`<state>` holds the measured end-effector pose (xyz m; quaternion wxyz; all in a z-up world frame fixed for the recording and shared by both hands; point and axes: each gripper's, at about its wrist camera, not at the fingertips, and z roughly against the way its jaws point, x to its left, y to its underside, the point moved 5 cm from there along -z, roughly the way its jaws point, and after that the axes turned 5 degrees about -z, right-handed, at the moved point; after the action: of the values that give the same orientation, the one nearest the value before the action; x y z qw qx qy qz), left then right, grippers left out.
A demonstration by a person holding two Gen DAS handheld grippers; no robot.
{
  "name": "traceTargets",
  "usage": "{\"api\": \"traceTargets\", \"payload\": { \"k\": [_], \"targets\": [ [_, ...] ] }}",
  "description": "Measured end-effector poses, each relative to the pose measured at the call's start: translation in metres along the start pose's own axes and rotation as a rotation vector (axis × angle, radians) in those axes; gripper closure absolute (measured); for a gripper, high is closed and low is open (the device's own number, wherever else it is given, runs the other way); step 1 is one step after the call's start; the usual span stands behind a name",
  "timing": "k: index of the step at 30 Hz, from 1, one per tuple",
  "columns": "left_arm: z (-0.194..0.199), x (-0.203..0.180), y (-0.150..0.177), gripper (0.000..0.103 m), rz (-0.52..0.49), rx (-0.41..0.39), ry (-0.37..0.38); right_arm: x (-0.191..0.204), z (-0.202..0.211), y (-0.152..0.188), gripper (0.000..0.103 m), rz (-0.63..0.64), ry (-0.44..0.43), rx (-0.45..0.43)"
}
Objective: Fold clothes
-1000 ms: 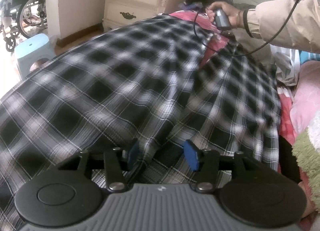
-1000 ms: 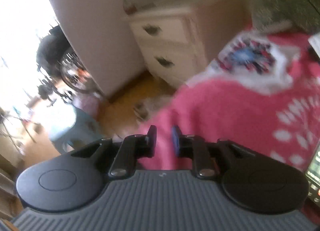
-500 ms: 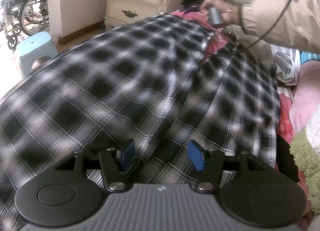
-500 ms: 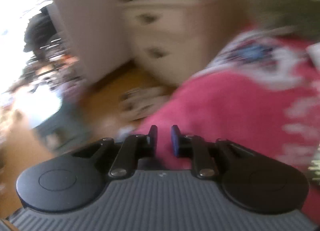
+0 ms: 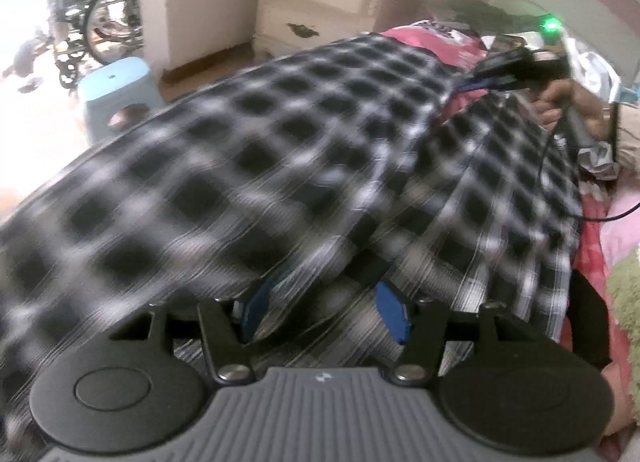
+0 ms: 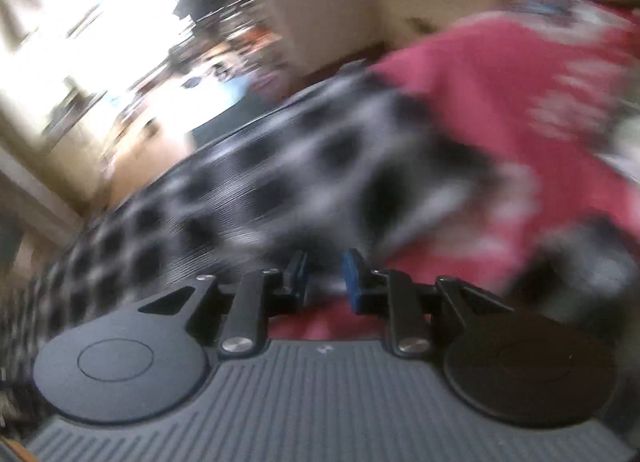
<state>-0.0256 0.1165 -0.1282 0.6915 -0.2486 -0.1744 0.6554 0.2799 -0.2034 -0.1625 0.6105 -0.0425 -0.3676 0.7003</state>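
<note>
Bedroom, red bedspread (image 6: 500, 74) under a checked shirt (image 5: 248, 150) running lengthwise ahead of my left claw (image 5: 324, 312), spread over its near edge. Right claw (image 6: 324, 276) sat at the far end; grip unclear.

left gripper (image 5: 324, 312): jaws spread wide, blue pads (image 5: 394, 316) well apart, cloth (image 5: 240, 150) bunched in the gap but not pinched. right gripper (image 6: 324, 276): jaws nearly closed, narrow gap between pads; view is motion-blurred, can't tell if anything sits in the gap. from the left wrist view, right gripper (image 5: 486, 76) sits far ahead and right of the left tongs, hand (image 5: 568, 102) wrapped round its handle, sleeve at the frame edge.
</note>
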Motion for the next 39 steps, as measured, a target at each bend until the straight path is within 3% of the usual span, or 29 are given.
{"api": "traceTargets", "payload": {
  "k": [1,3,9,11,14,18,23,32,35,39],
  "targets": [
    [0.004,0.002,0.002,0.042,0.011,-0.001,-0.012,0.003,0.009,-0.002,0.080,0.021,0.031,-0.028],
    [0.011,0.008,0.003,0.042,0.040,-0.004,-0.039,0.026,0.023,-0.005,0.080,0.098,-0.002,-0.082],
    [0.028,0.025,0.007,0.043,0.099,0.014,-0.185,0.148,0.004,0.041,0.076,0.355,-0.293,0.033],
    [0.035,0.033,0.015,0.043,0.120,0.042,-0.240,0.173,-0.006,0.063,0.076,0.412,-0.337,0.095],
    [0.049,0.048,0.030,0.043,0.174,0.075,-0.312,0.168,-0.018,0.083,0.077,0.422,-0.285,0.154],
    [0.071,0.069,0.049,0.044,0.223,0.092,-0.417,0.136,0.002,0.069,0.076,0.337,-0.187,0.086],
    [0.091,0.092,0.056,0.046,0.243,0.110,-0.584,0.138,0.039,0.078,0.076,0.251,-0.251,0.029],
    [0.130,0.104,0.031,0.047,0.363,-0.096,-0.684,0.201,0.043,0.121,0.075,0.409,-0.301,0.063],
    [0.129,0.103,0.027,0.047,0.377,-0.131,-0.656,0.205,0.047,0.128,0.071,0.459,-0.274,0.059],
    [0.114,0.102,0.034,0.048,0.387,-0.118,-0.616,0.195,0.051,0.137,0.071,0.457,-0.220,0.065]
  ]
}}
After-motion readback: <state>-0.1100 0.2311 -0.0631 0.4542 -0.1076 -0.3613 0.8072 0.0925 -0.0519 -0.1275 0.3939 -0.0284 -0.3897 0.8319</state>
